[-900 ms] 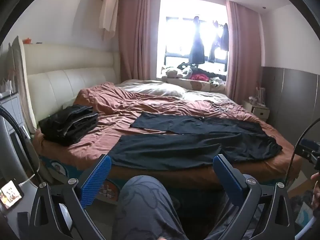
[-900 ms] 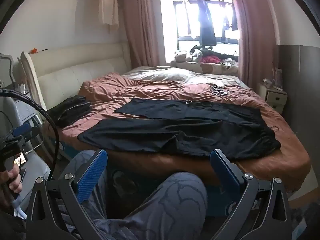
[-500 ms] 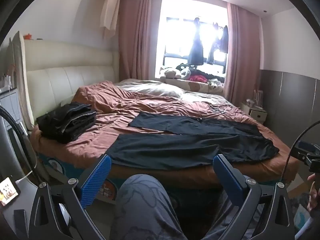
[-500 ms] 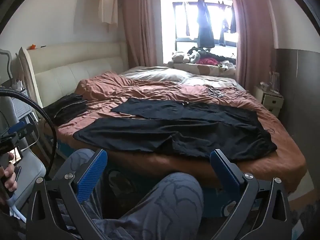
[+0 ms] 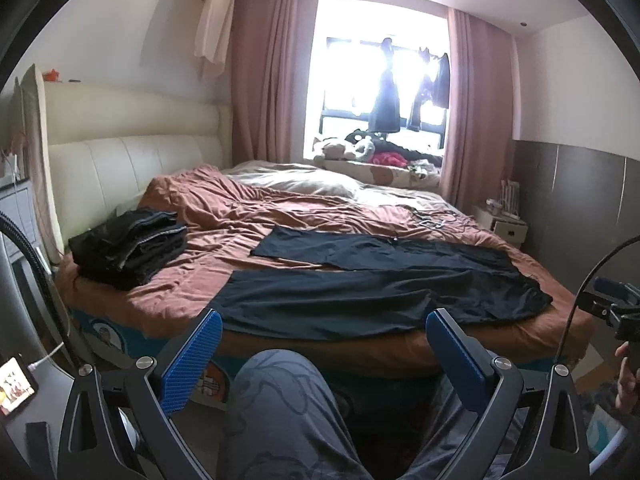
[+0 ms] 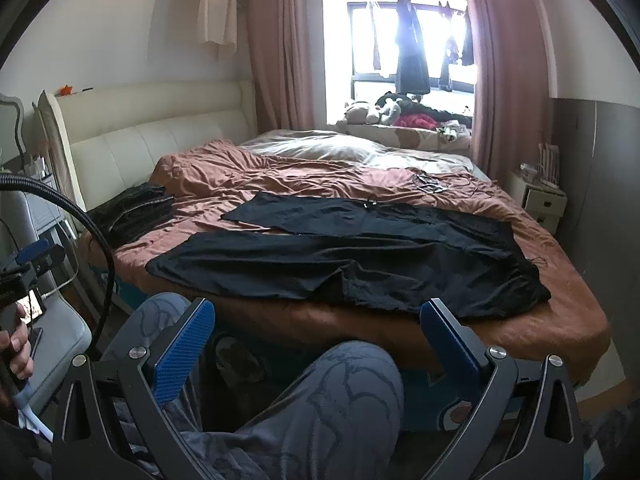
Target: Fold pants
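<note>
Pants (image 5: 376, 292) are lying spread flat on the bed (image 5: 540, 332), well ahead of both grippers, so folding isn't starting yet. Left gripper (image 5: 322, 344) and right gripper (image 6: 318, 334) are hanging wide open, holding nothing. Next up, I'm guessing: reaching in and pinching an edge.

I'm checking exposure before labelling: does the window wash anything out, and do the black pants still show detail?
Left wrist view: window blown white, hanging clothes silhouetted; pants dark, folds faint. Right wrist view: window also glares; pants show wrinkles. Both views bend straight lines at the edges.
</note>
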`<act>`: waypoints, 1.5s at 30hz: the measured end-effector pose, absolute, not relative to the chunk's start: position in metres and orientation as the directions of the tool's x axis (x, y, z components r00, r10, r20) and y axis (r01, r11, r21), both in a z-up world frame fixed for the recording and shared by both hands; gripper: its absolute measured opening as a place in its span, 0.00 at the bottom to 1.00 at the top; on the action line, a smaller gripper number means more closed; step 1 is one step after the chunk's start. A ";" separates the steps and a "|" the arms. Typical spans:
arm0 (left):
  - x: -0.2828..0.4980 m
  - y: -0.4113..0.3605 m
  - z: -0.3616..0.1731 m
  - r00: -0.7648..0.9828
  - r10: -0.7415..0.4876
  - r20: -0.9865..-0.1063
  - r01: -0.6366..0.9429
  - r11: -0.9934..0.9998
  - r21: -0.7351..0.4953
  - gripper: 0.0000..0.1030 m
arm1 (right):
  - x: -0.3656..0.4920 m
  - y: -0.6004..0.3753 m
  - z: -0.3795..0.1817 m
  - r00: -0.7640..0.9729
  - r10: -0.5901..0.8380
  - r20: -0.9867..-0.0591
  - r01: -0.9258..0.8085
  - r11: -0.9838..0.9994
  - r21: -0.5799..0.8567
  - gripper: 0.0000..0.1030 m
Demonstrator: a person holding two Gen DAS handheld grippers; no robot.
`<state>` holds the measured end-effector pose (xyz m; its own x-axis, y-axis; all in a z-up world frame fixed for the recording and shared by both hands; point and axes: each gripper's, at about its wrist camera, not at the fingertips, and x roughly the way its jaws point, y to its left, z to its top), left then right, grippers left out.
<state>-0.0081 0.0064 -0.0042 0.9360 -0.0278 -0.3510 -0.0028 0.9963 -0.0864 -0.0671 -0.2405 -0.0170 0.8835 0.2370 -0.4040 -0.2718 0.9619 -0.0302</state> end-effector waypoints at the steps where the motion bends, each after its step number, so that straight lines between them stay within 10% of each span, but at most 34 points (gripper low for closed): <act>1: -0.008 0.007 -0.004 0.936 -0.027 -0.351 -0.004 0.996 -0.088 0.99 | -0.068 -0.240 -0.018 0.885 0.235 -0.401 -0.273 0.961 -0.038 1.00; 45: -0.017 0.009 0.007 0.938 -0.040 -0.345 0.012 0.997 -0.081 0.99 | -0.069 -0.251 -0.013 0.888 0.228 -0.400 -0.242 0.970 0.015 1.00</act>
<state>-0.0167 0.0085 0.0065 0.9377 -0.0395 -0.3453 0.0123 0.9967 -0.0807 -0.0686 -0.2506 -0.0126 0.8878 0.2276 -0.4000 -0.2419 0.9702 0.0153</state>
